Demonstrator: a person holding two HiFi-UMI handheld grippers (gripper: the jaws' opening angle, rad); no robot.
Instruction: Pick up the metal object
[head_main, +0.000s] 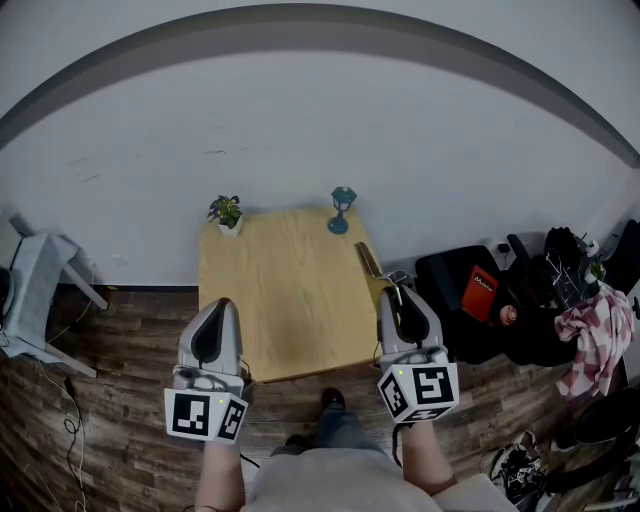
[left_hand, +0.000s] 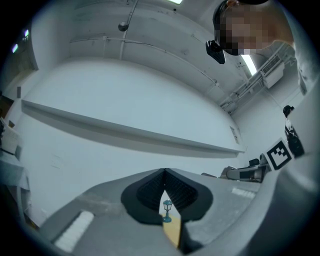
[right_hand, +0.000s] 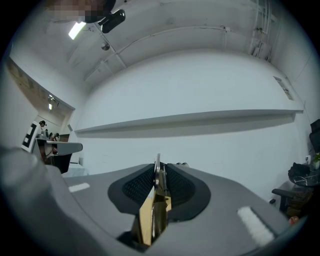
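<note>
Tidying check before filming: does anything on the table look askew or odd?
The plant and lantern stand upright at the far edge. Only the metal object is askew, slanted along the table's right edge, clamped in the right hand-held gripper.

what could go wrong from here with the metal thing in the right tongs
1. The thin silver metal object is pinched edge-on in the right tongs; it could twist or slip out.
2. It is by the right edge of the light wooden table, so a drop may land on the dark wood floor.
3. Its far end points toward the small teal lantern ornament; a swing might knock it.
</note>
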